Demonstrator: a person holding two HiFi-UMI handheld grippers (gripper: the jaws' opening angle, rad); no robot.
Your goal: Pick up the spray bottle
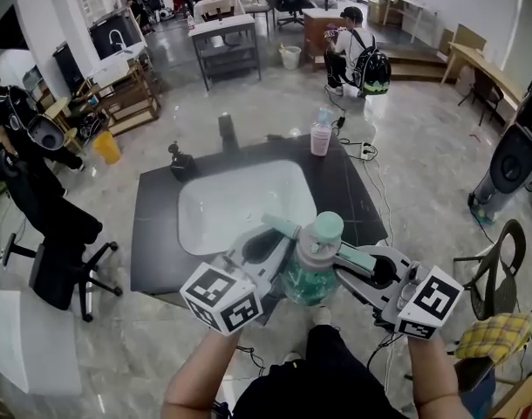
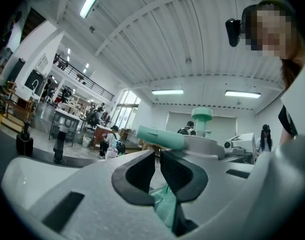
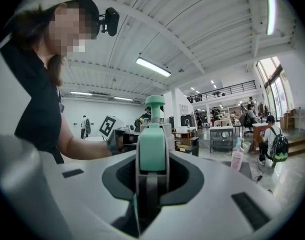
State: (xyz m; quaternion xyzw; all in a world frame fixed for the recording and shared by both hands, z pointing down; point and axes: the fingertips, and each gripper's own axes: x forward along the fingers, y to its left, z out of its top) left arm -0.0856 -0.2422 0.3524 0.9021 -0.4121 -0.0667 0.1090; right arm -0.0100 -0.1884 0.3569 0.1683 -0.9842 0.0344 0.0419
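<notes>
A spray bottle (image 1: 314,267) with a clear teal body and a mint cap hangs between my two grippers, above the front edge of the black table (image 1: 157,234). My left gripper (image 1: 288,250) meets it from the left, under the mint nozzle (image 2: 160,136). Its jaws (image 2: 158,171) stand almost together, with a thin teal part of the bottle pinched low between them. My right gripper (image 1: 343,260) comes in from the right. In the right gripper view its jaws (image 3: 151,184) are shut on the bottle's mint and grey spray head (image 3: 151,154).
A white sink basin (image 1: 240,203) is set into the table. At its far edge stand a pink pump bottle (image 1: 321,136) and two black fittings (image 1: 228,132) (image 1: 180,162). An office chair (image 1: 57,264) stands to the left, another chair (image 1: 493,269) and a yellow cloth (image 1: 497,334) to the right.
</notes>
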